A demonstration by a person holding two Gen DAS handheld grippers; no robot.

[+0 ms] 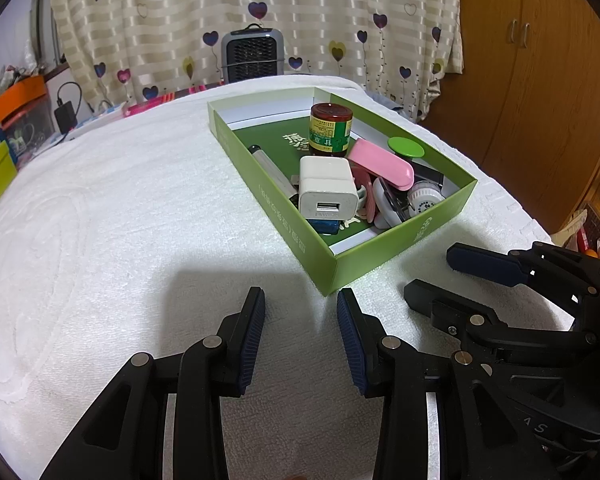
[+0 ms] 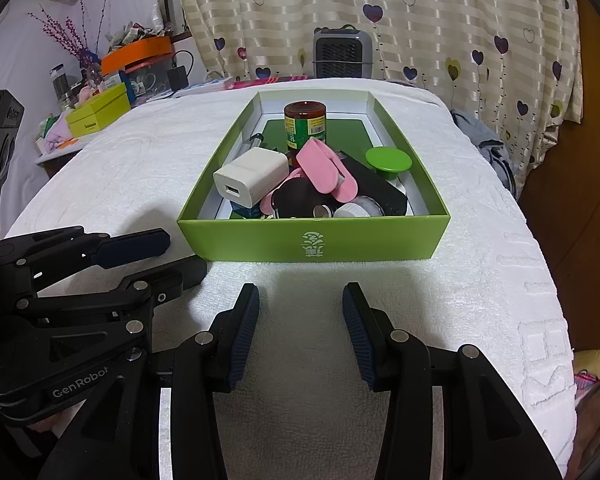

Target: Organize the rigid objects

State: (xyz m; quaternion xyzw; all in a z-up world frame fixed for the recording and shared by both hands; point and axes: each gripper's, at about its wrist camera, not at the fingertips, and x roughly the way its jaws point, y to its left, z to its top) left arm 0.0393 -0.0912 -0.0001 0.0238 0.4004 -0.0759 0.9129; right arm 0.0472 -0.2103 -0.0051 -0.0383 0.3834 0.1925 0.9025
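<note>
Two empty tools (image 1: pixel 301 296) (image 2: pixel 300 292), one green box (image 2: pixel 314 240)

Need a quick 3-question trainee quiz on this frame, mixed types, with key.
1. True or false: the left gripper and right gripper both hold an item.
2. Which stands upright at the far end of the green box? A) brown bottle B) white charger C) pink clip
3. Fill in: the box rests on a white ____.

Key:
1. False; both are open and hold nothing.
2. A, the brown bottle; the white charger and pink clip lie nearer.
3. Towel.
</note>
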